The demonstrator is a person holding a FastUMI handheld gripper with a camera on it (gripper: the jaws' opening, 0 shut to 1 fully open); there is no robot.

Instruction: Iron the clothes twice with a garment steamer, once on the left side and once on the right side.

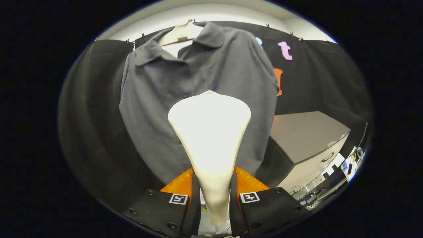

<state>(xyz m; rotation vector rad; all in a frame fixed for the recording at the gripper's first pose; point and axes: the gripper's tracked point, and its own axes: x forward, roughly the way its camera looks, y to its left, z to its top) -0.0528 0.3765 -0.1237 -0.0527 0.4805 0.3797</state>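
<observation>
So the gripper (pixel 214 188) has both fingers clamped on the white garment steamer (pixel 210 132), head up against the grey polo shirt (pixel 198 82) (hanging on a hanger (pixel 180 31)).

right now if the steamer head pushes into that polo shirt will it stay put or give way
Likely gives way: the polo shirt is soft cloth, free at the hem. It may swing, hanging from one hanger. The claw is shut on the steamer head, apparently firmly.

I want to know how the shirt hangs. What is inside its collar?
A pale hanger shows inside the open collar of the grey shirt; its arms are covered by the shoulders. The steamer, gripped between the fingers, hides the shirt's middle.
</observation>
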